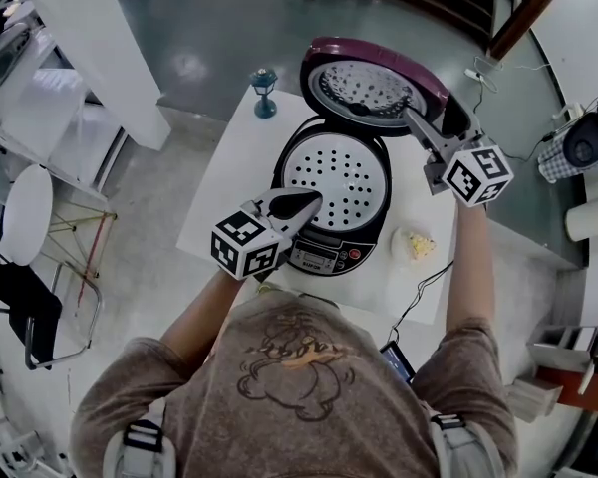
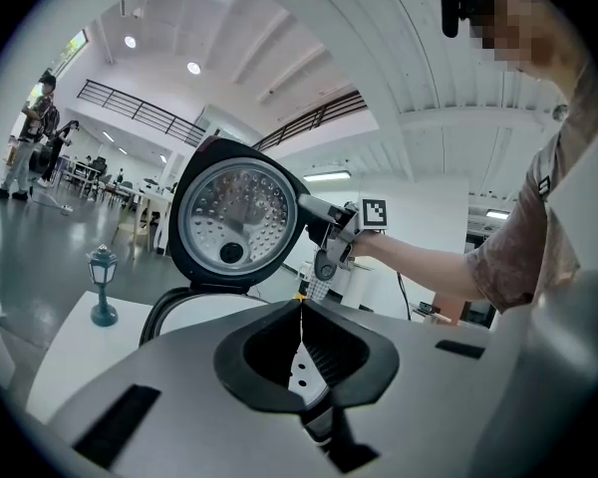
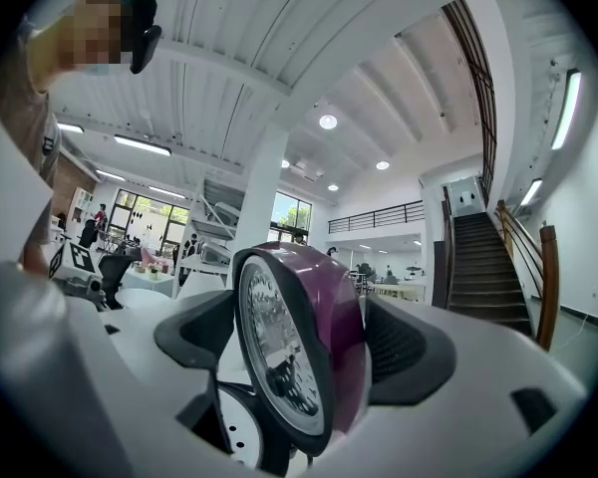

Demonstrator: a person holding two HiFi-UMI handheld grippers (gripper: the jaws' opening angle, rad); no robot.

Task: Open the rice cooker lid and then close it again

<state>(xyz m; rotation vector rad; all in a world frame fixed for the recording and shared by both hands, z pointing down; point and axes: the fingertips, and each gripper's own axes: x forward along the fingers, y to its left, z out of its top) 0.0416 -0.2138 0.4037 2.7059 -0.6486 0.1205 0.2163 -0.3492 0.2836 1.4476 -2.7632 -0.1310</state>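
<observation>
The right claw [image 1: 411,118] has its jaws wide, straddling the right rim of the lid [image 1: 374,80]. Its pads look pressed on both faces, so I judge it a grip. The left claw [image 1: 309,204] is closed on nothing, its tip over the near part of the pot [image 1: 344,172].

The hold is on a curved, glossy rim and off to one side. On the way down the lid could slip from the pads and bang shut. The left claw sits in the lid's path and would be struck unless it clears. A sideways push might skid the cooker [image 1: 324,257] on the table [image 1: 224,167].

The lid stands near upright on its hinge at the cooker's far side, mid-table. Its steel inner face is toward the person and its purple shell faces away. It is round, so it has no long axis; the hinge line runs left to right. A small lamp [image 1: 265,93] stands far left, well apart.
</observation>
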